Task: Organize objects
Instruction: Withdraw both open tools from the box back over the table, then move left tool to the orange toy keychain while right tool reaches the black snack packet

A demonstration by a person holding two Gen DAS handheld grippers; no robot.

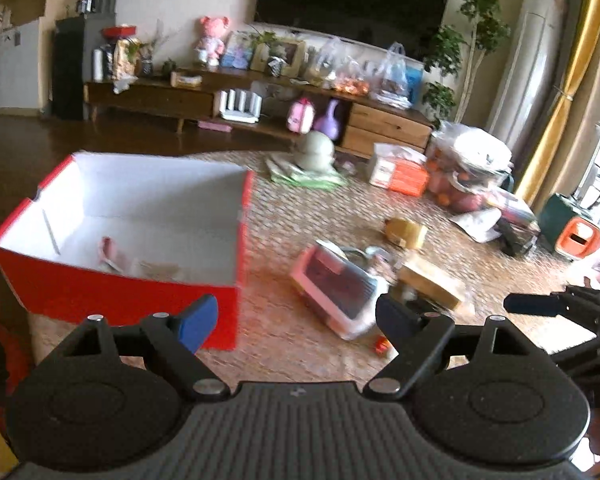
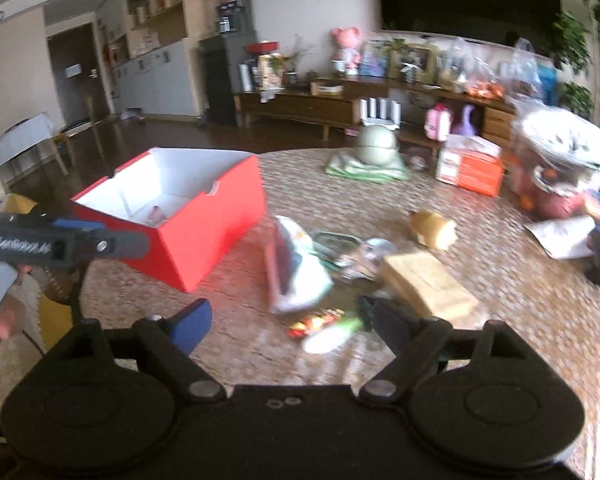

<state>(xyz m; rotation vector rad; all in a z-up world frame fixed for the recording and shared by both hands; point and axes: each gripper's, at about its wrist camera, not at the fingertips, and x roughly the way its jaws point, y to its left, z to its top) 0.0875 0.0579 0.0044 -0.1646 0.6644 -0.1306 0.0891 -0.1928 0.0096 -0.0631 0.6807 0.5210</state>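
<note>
A red box (image 1: 112, 292) with a white inside stands on the table's left; it shows too in the right wrist view (image 2: 204, 232). A few flat items lie in it. Loose things lie to its right: a pink-and-white packet (image 1: 336, 288) (image 2: 296, 276), a tan packet (image 1: 432, 280) (image 2: 428, 284), a yellow piece (image 1: 406, 232) (image 2: 434, 230) and small wrapped sweets (image 2: 316, 322). My left gripper (image 1: 296, 324) is open and empty, low over the table by the box. My right gripper (image 2: 292, 326) is open and empty, just short of the sweets.
The round table has a woven cover (image 2: 500, 344). At its far side are a green-grey dome on cloth (image 2: 374, 148), an orange-and-white carton (image 2: 472, 168) and bagged fruit (image 2: 556, 168). Behind stand a TV cabinet (image 1: 260, 96) and a television.
</note>
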